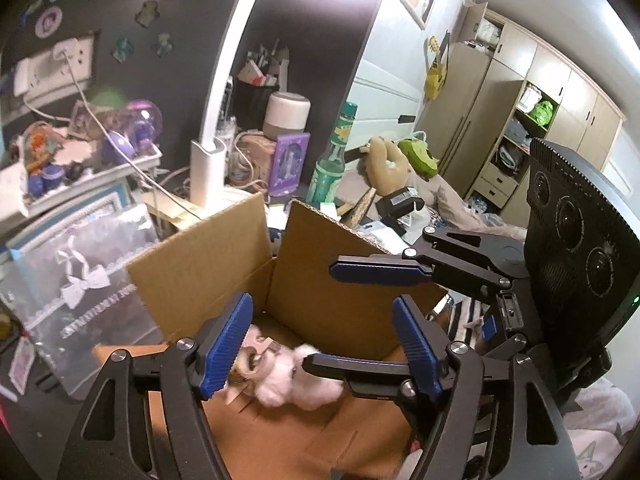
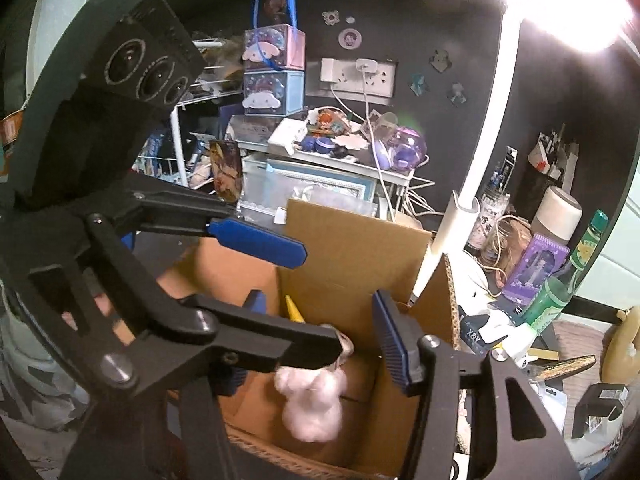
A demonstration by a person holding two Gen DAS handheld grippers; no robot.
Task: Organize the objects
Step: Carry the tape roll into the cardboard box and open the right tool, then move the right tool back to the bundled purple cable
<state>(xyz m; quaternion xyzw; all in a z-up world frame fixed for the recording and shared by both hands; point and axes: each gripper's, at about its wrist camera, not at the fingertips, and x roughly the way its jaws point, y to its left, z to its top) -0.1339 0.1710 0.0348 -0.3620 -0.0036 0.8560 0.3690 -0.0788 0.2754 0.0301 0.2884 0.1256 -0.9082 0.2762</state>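
Both your wrist cams sit close above the cardboard box (image 1: 208, 248), angled down along their fingers; each catches the other gripper crossing ahead. Shared: box interior, pink plush (image 2: 312, 404).

A plush toy (image 1: 288, 376) lies in the cardboard box (image 1: 208, 256); a lamp base (image 1: 206, 176) stands behind it, a bottle (image 1: 330, 164) far right.

A dark wall (image 1: 132, 8) backs the cluttered desk; a beige wardrobe (image 1: 516, 92) stands beyond.
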